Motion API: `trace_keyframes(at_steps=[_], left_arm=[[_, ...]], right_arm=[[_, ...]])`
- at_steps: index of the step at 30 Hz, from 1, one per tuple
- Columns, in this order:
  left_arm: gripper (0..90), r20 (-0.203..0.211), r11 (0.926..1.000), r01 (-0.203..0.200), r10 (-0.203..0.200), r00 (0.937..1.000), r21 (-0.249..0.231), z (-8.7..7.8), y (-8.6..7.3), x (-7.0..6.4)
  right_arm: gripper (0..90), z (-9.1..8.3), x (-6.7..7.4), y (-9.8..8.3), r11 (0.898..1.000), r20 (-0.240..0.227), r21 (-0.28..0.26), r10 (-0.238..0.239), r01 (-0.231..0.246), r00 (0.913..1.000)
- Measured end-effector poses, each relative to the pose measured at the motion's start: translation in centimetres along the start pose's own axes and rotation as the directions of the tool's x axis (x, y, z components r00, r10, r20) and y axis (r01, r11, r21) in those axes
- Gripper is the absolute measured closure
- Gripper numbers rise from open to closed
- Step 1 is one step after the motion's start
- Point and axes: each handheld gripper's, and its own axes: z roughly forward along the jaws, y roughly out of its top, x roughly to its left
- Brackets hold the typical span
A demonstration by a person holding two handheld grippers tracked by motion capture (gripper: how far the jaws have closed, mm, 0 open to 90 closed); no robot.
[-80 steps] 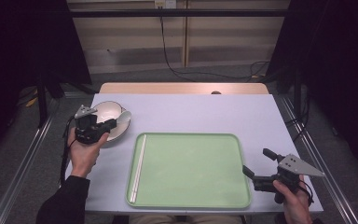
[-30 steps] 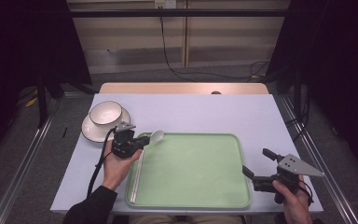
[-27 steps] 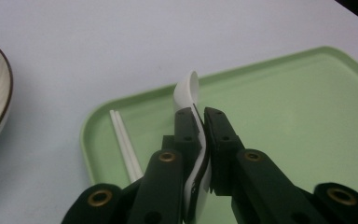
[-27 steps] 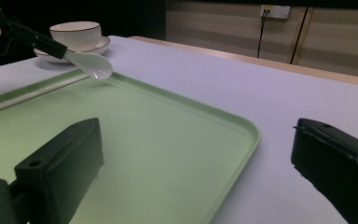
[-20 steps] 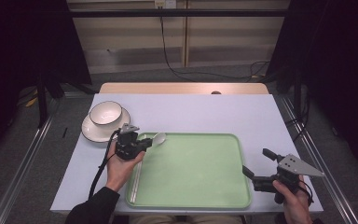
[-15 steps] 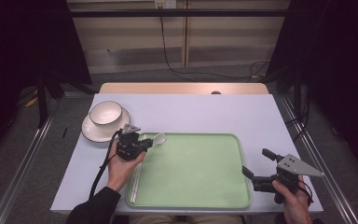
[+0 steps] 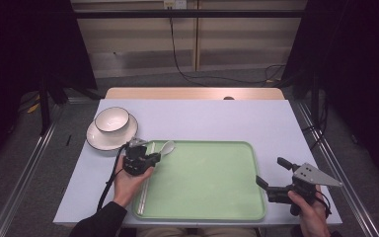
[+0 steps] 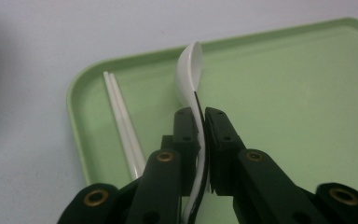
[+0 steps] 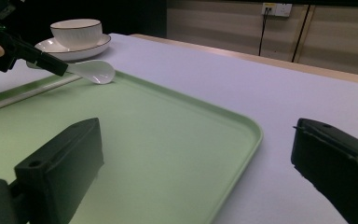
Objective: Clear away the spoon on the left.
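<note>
Left gripper (image 8: 200, 122): clamped on white spoon (image 8: 189, 70)
Tray (image 7: 217, 197): chopsticks (image 8: 121, 119) held, beside that gripper
Right gripper (image 7: 275, 175): jaws apart, nothing gripped

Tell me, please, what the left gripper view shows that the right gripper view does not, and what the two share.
Left gripper view alone: the left tool from behind, its jaws shut on the handle of the white spoon, and the pair of white chopsticks as two separate sticks on the tray's left side.

Right gripper view alone: the right tool with open jaws and nothing between them, the whole bowl on its saucer, and a wall socket.

Both: the green tray, the spoon above its corner, the pale table.
</note>
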Motion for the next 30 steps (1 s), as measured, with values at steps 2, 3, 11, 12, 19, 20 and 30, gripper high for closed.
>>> trace_keyframes(at_steps=[2,3,11,12,19,20,30], left_arm=[[83.6,0.002,1.0,0.009,-0.009,1.0,0.004,0.3,-0.2,-0.1],[83.6,0.002,1.0,0.009,-0.009,1.0,0.004,0.3,-0.2,-0.1],[83.8,0.005,0.9994,0.007,-0.007,1.0,0.033,0.8,-0.6,0.0],[83.5,0.004,0.9992,0.013,-0.013,0.9999,0.039,0.9,-0.6,0.0],[82.8,-0.001,0.9983,0.026,-0.026,0.9997,0.053,1.3,-0.8,0.1],[82.7,0.0,0.998,0.029,-0.029,0.9996,0.056,1.3,-0.8,0.0],[65.5,0.018,0.9981,0.028,-0.029,0.9994,0.054,1.4,-0.7,0.2]], right_arm=[[2.0,0.0,0.0,0.0,1.0,0.002,-0.001,0.001,-0.001,1.0],[2.0,0.0,0.0,0.0,1.0,0.002,-0.002,0.001,-0.001,1.0],[2.0,0.0,0.0,0.0,1.0,-0.001,0.0,0.0,0.0,1.0],[2.0,0.0,0.0,0.0,1.0,0.0,0.001,0.002,-0.002,1.0],[2.0,0.0,0.0,0.0,1.0,0.002,0.002,0.0,0.0,1.0],[2.0,0.1,0.0,0.0,1.0,0.004,0.0,0.001,-0.001,1.0],[2.0,0.0,0.0,0.0,1.0,0.001,0.001,0.003,-0.003,1.0]])
